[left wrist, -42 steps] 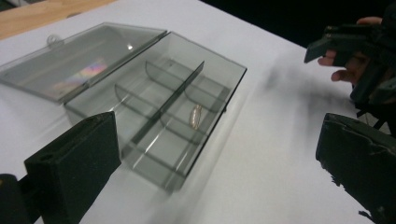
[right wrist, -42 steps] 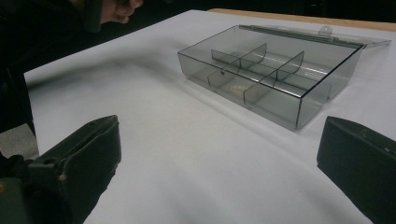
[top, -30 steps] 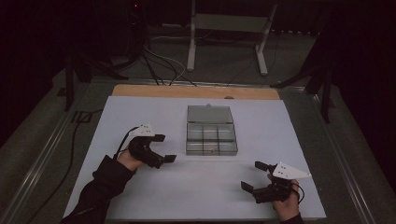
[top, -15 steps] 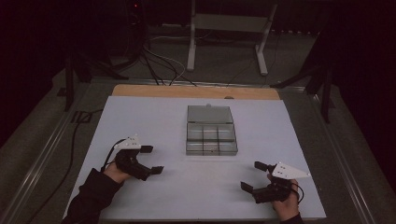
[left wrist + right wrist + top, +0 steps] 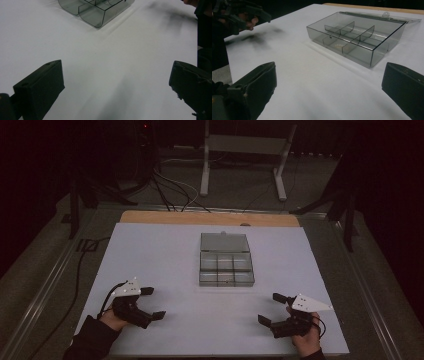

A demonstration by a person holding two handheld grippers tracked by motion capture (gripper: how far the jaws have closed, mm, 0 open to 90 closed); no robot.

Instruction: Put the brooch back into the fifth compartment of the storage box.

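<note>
Divided clear box (image 5: 226, 266), lid open, compartments apparently empty, tabletop (image 5: 165, 245) centre; left tool (image 5: 150, 303) at 7 o'clock, right tool (image 5: 273, 308) at 5 o'clock, both wide open, empty; work unstarted.

organizer box (image 5: 96, 11): far part cut off by top edge in left gripper view | compartment contents (image 5: 226, 270): too small to tell | other hand-held gripper (image 5: 239, 15): blurred, cropped at top-left in right gripper view

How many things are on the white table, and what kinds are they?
Clear plastic box with its lid open: 1
Grippers, both with fingers open: 2, the left gripper and the right gripper
Total: 3
</note>
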